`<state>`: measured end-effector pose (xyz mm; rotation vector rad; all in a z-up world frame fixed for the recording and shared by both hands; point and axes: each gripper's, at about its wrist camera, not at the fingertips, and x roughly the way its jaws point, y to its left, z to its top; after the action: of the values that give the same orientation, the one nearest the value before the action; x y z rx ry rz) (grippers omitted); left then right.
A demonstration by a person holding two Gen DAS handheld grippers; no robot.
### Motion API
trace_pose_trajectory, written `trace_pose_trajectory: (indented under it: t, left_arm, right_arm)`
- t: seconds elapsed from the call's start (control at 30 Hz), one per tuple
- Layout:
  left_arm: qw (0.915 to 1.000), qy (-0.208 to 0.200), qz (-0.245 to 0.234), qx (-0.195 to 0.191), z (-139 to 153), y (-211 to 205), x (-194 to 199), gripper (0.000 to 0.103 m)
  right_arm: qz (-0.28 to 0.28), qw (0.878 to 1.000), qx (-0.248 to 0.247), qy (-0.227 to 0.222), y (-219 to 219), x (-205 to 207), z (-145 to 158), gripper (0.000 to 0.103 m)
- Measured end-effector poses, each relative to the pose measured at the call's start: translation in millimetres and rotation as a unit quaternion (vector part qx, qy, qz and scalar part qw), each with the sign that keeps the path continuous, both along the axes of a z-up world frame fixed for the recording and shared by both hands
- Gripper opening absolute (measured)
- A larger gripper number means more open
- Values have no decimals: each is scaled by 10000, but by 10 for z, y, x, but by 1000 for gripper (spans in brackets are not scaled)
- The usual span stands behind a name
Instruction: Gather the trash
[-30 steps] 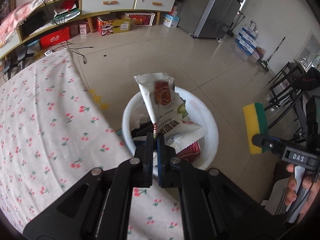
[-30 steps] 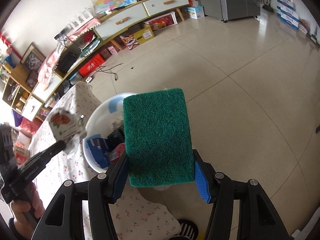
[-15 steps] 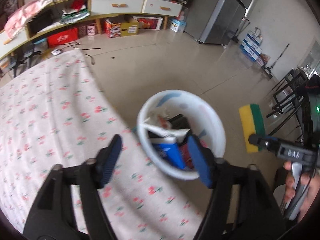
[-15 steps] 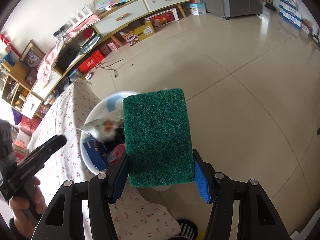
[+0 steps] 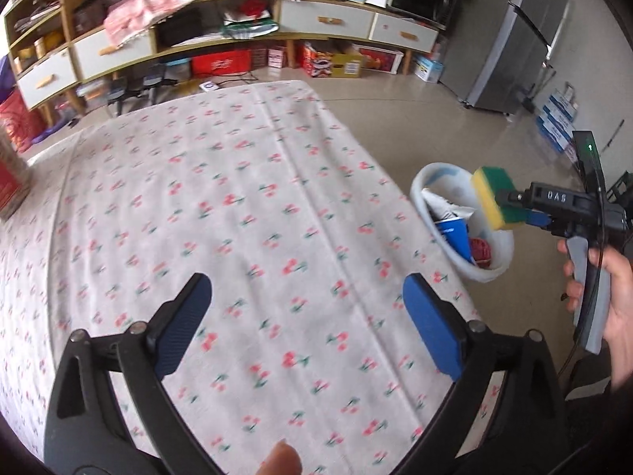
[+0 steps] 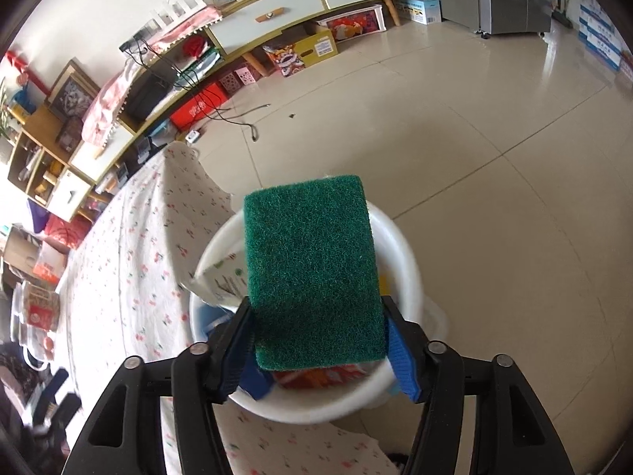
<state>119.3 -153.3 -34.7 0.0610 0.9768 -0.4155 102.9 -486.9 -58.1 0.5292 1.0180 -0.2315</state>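
Observation:
My left gripper (image 5: 306, 316) is open and empty above the cherry-print tablecloth (image 5: 221, 213). My right gripper (image 6: 318, 336) is shut on a green and yellow sponge (image 6: 312, 269), held right over the white trash bin (image 6: 411, 277). In the left wrist view the sponge (image 5: 492, 198) hangs over the bin (image 5: 435, 176) at the table's right edge. The bin holds a white snack wrapper (image 5: 445, 208), a blue packet (image 5: 455, 233) and a red wrapper (image 5: 480, 249).
A long shelf unit (image 5: 237, 35) with drawers and boxes lines the far wall. A grey fridge (image 5: 510, 31) stands at the back right. Tiled floor (image 6: 494, 158) lies beyond the bin. A red box (image 5: 10, 186) sits at the table's left edge.
My left gripper opened and dropped the snack wrapper into the bin, then swung left over the table. My right gripper moved the sponge over the bin.

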Motion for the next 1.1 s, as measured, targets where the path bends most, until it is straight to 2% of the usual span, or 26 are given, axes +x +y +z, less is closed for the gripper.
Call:
trace_pose_trajectory:
  t: [0.03,0.3,0.37,0.47,0.63,0.7,0.73,0.8,0.9,0.97,1.1]
  left_arm:
    - [10000,35,41,17,-9,66,-19,97]
    - [9986,311,392,163,-56,554,-283,98]
    - [9981,295,502,201,-22,681,-387,99]
    - [9974,101,640,325,57,793,-528,101]
    - [9954,-211,771,524,259,849,-763,102]
    - [9942,-331,874,541,356,891,-858,102]
    - [9934,-372,917,575,388,913,-890,102]
    - [9898,-672,1061,679,502,964,-1024,102]
    - [9859,-924,1280,546,611,1059,-1199,102]
    - [9852,-971,1327,482,627,1095,-1284,102]
    - [9813,-1053,1459,679,572,1157,-1405,102]
  right_arm:
    - [-16,10000,-34,-25,19,6,17,84]
    - [-254,9996,-74,-28,189,-198,141,84]
    - [-346,9991,-230,-17,270,-345,245,84]
    - [-324,9979,-561,15,438,-518,444,85]
    - [-117,9948,-947,-346,886,-936,813,86]
    - [-50,9910,-1250,-466,1156,-1153,925,86]
    - [4,9858,-1607,-486,1349,-1277,981,87]
    - [133,9785,-1953,-653,1614,-1438,1041,87]
    - [292,9729,-2008,-1105,1934,-1704,1086,87]
    - [328,9706,-1980,-1328,2077,-1857,1024,96]
    - [258,9722,-1985,-1219,2208,-1951,902,96]
